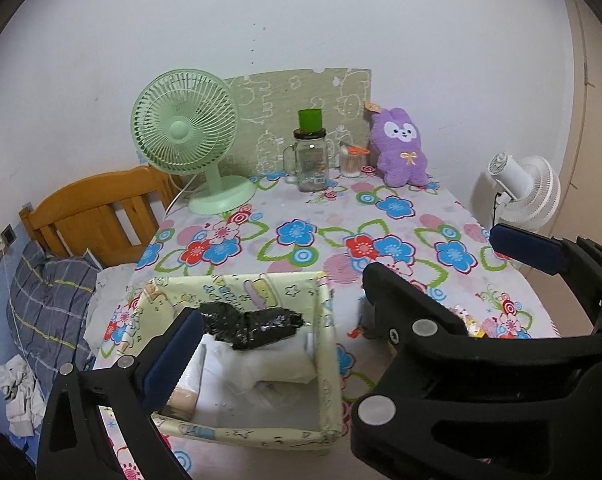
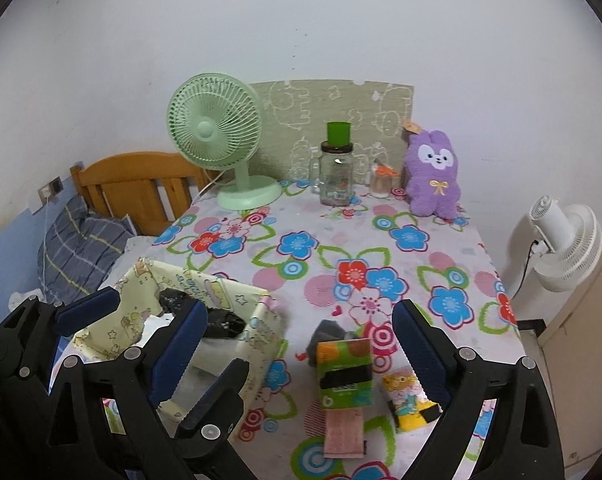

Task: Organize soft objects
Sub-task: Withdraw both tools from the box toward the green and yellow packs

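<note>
Left hand-held gripper [image 1: 333, 312] hangs wide open and empty over the fabric bin [image 2: 261, 344], which already holds a black bundle [image 1: 253, 324] and a white folded cloth [image 1: 269, 364]. Right of the bin, the right hand-held gripper [image 2: 297, 356] is spread just as wide with nothing in it, framing the loose pieces on the worktop [image 2: 321, 240]: a grey bundle [image 2: 327, 334], a green packet [image 2: 343, 372], a pink cloth [image 2: 343, 432] below it, and a yellow packet [image 2: 409, 400]. Best, I judge, to drop straight over one item, close at its middle so it does not sag, then lift clear of the bin's floppy wall before letting go.
</note>
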Motion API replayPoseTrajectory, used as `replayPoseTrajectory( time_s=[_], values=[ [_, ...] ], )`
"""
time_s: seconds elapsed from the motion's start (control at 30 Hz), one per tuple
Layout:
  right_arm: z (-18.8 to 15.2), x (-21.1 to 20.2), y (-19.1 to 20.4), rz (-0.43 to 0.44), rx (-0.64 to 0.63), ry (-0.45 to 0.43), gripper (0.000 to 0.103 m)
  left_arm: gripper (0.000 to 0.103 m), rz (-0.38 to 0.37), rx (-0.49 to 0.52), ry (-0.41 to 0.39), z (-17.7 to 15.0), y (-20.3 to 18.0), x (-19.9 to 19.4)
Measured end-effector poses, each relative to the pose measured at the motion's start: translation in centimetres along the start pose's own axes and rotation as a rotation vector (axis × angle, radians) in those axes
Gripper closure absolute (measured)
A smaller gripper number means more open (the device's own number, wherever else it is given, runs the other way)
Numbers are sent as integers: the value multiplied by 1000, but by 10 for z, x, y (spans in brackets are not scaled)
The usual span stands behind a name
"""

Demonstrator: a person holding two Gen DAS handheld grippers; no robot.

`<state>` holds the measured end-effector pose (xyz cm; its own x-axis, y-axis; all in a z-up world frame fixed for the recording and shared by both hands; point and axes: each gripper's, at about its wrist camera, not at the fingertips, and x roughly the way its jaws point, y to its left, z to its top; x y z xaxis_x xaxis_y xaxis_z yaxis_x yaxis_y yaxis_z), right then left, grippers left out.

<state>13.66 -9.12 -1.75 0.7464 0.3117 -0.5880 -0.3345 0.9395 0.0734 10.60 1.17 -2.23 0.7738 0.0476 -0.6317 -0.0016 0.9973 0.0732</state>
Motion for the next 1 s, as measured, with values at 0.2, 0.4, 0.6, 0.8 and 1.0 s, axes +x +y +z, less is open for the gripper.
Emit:
replayPoseTrajectory(
  time_s=[0.2,0.4,0.6,0.8,1.0],
  values=[
    [-2,-9,-16,-31,17,-3,8,0,-22,22,-18,3,-18,-3],
    [-5,-17,-32,-64,38,-15,8,0,-43,42,-24,6,-36,-4],
    [-12,-25,-49,-89,64,-31,7,0,-56,70,-54,7,-53,-6],
    [-21,-28,-67,-123,104,-23,7,0,-80,83,-58,4,-70,-2],
    [-31,-26,-81,-143,128,-16,7,0,-102,86,-49,0,-84,5]
  ],
)
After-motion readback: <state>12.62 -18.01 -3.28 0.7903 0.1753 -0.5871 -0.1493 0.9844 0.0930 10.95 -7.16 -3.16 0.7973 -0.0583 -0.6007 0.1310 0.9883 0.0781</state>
